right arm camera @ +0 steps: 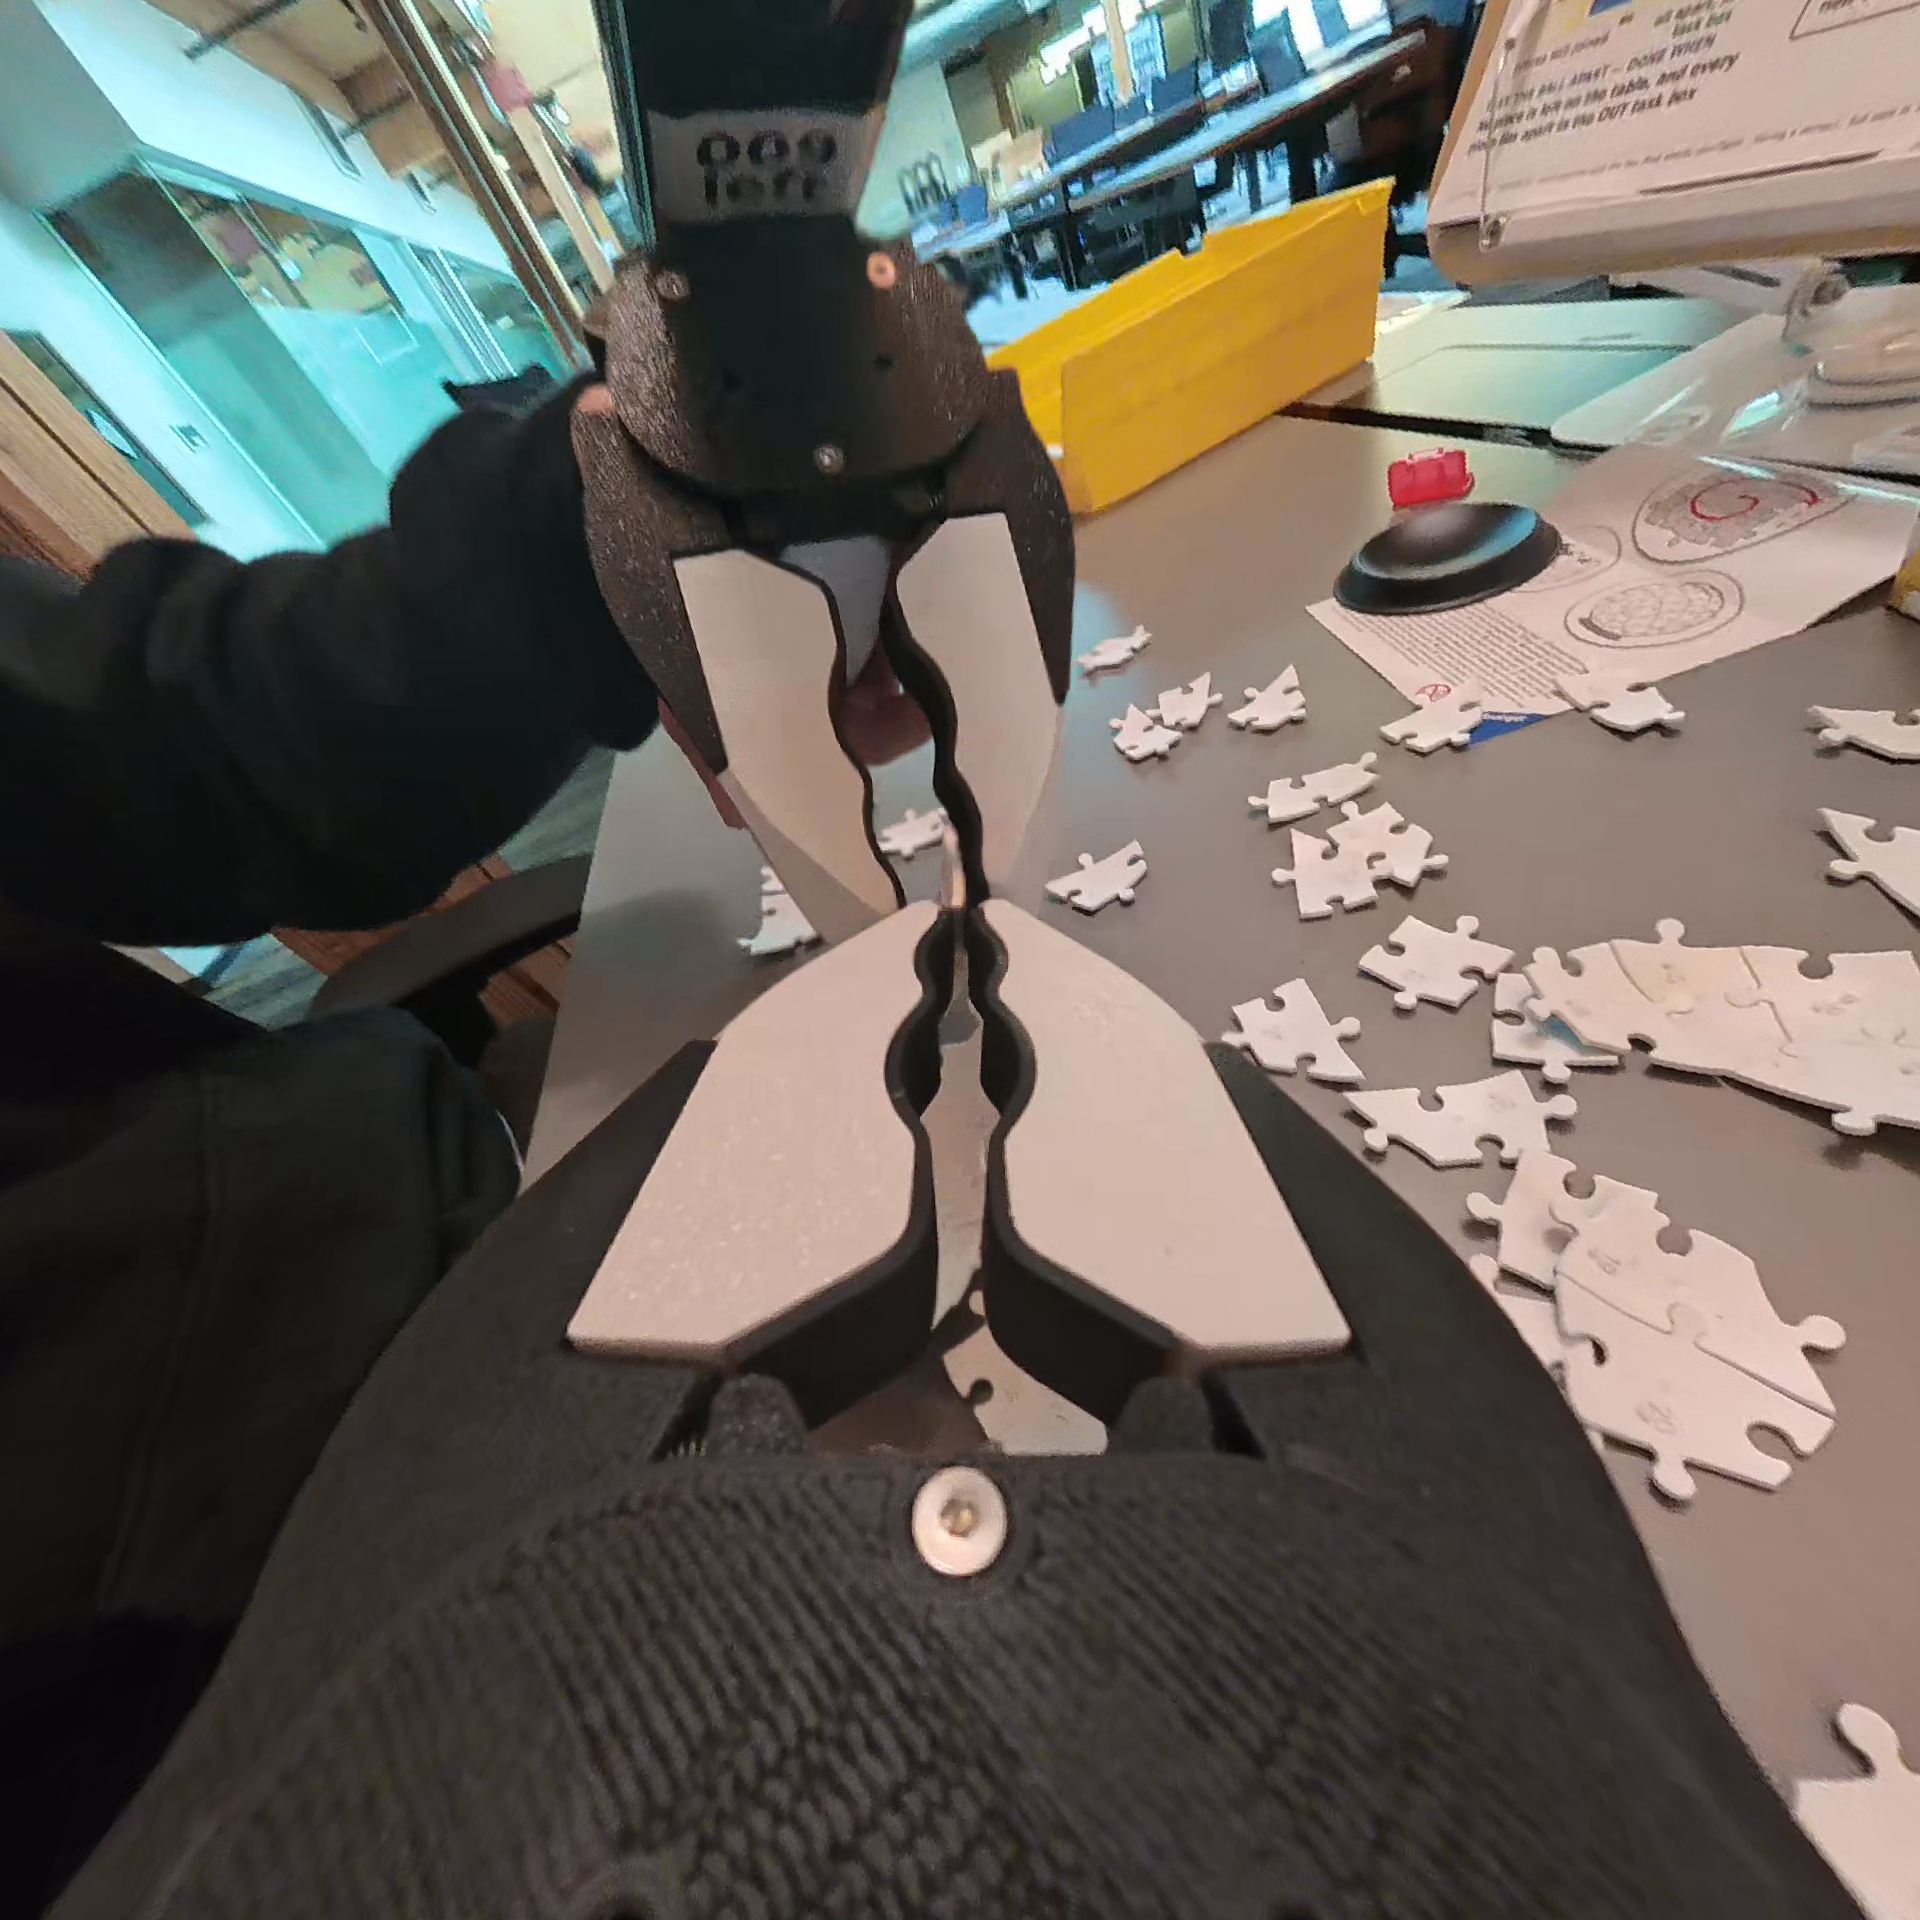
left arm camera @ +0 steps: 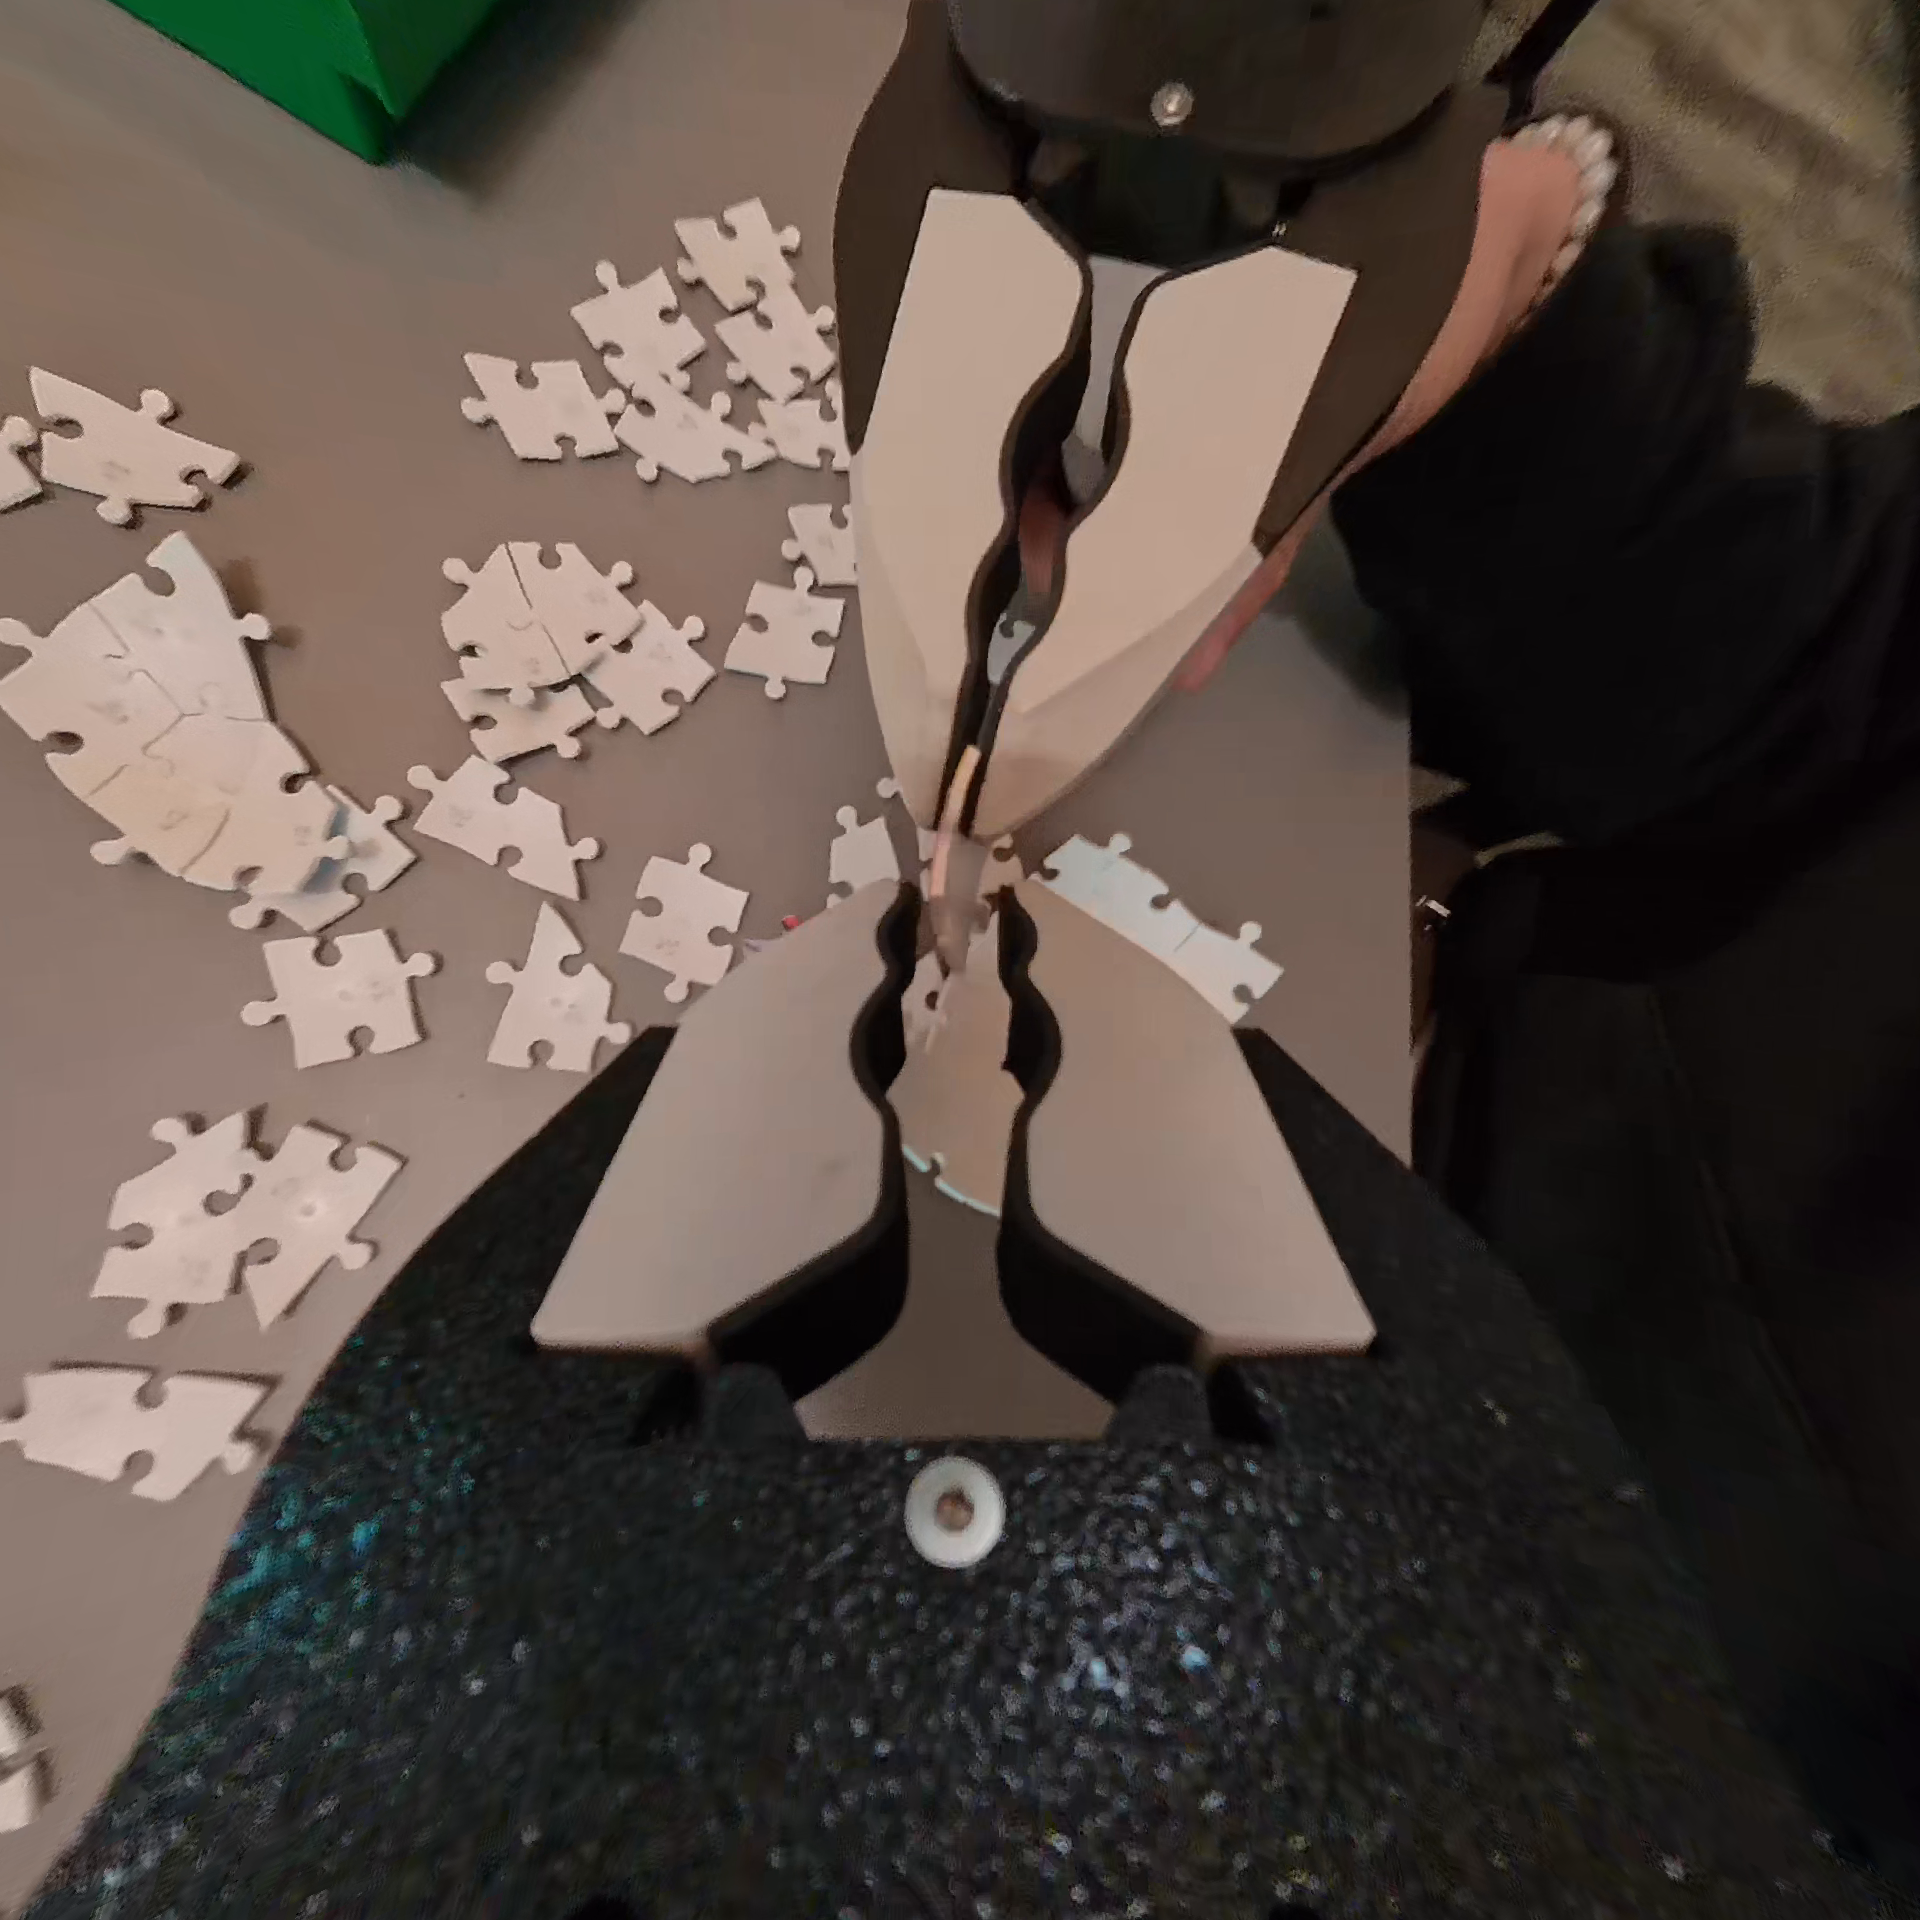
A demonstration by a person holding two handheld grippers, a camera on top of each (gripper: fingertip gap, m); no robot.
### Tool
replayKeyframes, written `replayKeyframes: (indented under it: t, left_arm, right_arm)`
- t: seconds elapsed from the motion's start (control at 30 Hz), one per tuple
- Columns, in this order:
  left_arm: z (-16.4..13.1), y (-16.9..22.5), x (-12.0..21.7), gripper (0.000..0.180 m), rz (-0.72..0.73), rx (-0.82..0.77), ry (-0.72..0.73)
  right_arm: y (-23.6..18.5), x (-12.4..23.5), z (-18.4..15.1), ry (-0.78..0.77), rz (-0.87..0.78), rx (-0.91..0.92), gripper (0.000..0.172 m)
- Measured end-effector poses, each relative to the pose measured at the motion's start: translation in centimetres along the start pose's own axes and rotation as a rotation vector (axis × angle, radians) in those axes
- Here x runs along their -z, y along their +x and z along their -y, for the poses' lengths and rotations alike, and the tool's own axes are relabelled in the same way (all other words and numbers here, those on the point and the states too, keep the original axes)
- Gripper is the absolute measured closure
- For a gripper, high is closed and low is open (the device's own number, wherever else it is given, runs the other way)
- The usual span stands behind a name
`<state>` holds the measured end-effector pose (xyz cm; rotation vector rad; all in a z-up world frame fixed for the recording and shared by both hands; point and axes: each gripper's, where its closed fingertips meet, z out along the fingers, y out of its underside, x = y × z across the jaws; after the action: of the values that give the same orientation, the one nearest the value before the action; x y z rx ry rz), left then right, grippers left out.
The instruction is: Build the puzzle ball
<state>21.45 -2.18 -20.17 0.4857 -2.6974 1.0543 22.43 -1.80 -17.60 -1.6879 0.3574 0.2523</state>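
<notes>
While both tools meet tip to tip over the near edge of the table [right arm camera: 1558, 862], I read the right gripper [right arm camera: 961, 914] as clamped on a thin white puzzle piece [right arm camera: 951, 1226] held edge-on, running back between its fingers. The left gripper [left arm camera: 961, 904] has its jaws a little apart. The same piece hangs between its tips, but I cannot see its pads pressing on it, so I count it as not gripping.

My worry is the piece itself. It is thin, and if either hand twists while both tools crowd it, I judge it could bend, or slip out and drop among the rest. Motion blur on the left view suggests that hand is not steady.

Just past the tips lie loose white pieces [left arm camera: 686, 920], some joined into curved groups [left arm camera: 177, 727]. Farther from the right tool sit a printed sheet [right arm camera: 1538, 623], a black dome-shaped base [right arm camera: 1449, 556] with a red cap [right arm camera: 1432, 480] behind it, and a yellow bin [right arm camera: 1226, 332]. A green box [left arm camera: 343, 62] sits far off the left tool. Beyond are glass walls and rows of desks.
</notes>
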Motion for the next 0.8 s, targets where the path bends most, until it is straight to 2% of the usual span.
replayKeyframes:
  t: [0.17,0.27,0.4,0.53,0.63,0.8]
  left_arm:
    - [0.1,0.0,0.1,0.166,0.023,0.042,0.089]
    - [0.3,0.3,0.1,0.173,0.027,0.039,0.132]
    - [-0.4,0.6,0.1,0.178,0.02,0.062,0.116]
    - [-2.3,0.7,-0.7,0.179,0.036,0.071,0.031]
    - [-3.0,0.5,-1.0,0.179,0.062,0.064,0.008]
    - [-3.1,0.6,-1.3,0.179,0.05,0.071,0.005]
  right_arm:
    - [0.0,0.4,0.6,0.043,0.009,-0.012,0.169]
    - [-0.1,0.4,0.5,0.04,0.011,-0.006,0.169]
    - [-0.7,0.3,-0.3,-0.027,0.03,0.022,0.168]
    - [-0.5,0.1,-1.7,-0.161,-0.021,0.12,0.155]
    - [-0.7,-0.2,-1.8,-0.169,-0.031,0.208,0.163]
    - [-1.2,-0.6,-2.5,-0.205,0.004,0.232,0.161]
